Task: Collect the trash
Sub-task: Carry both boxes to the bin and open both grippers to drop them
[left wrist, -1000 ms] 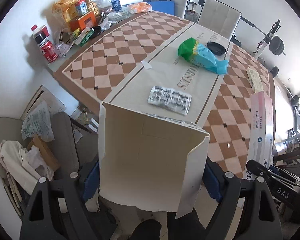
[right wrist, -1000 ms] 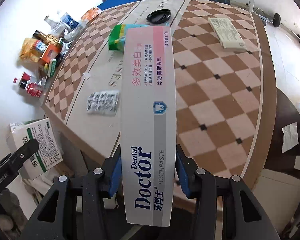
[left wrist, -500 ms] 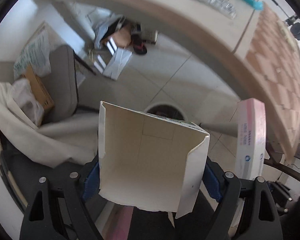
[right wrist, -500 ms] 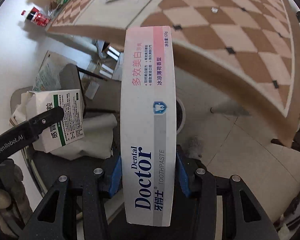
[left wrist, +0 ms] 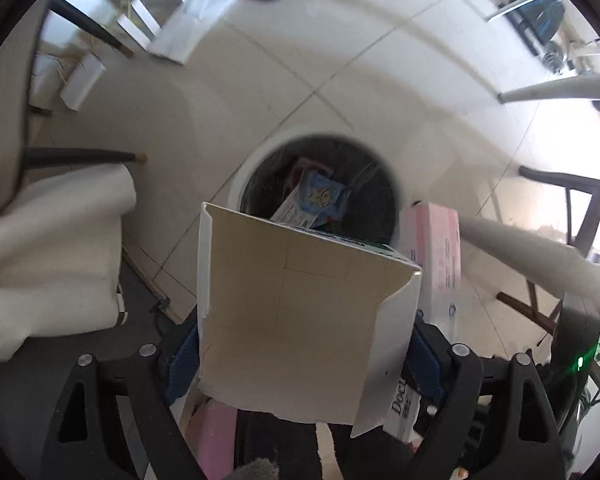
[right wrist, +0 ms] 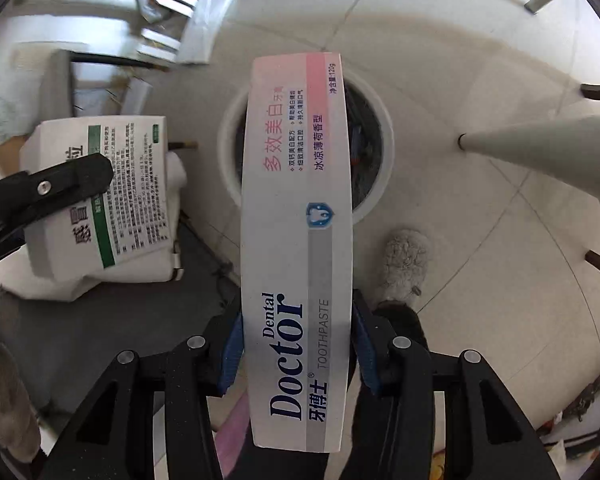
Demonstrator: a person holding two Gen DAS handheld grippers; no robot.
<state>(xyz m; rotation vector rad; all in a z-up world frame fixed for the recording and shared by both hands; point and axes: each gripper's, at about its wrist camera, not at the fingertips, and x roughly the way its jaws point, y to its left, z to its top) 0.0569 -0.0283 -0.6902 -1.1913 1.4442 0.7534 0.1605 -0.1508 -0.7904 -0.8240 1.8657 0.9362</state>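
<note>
Pale tiled floor [left wrist: 340, 60], chair legs [left wrist: 84, 156]

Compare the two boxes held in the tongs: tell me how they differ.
The medicine box in the left tongs is wide and squat, torn open; the toothpaste box in the right tongs is long, narrow and looks intact. One bears a green stripe, the other a pink end. Both are clamped over the white trash bin.

left claw [left wrist: 304, 344] clamped, right claw [right wrist: 298, 344] clamped

Glossy printed card toothpaste box [right wrist: 296, 240], matt raw cardboard carton [left wrist: 296, 320], smooth shiny floor tiles [left wrist: 340, 60].
</note>
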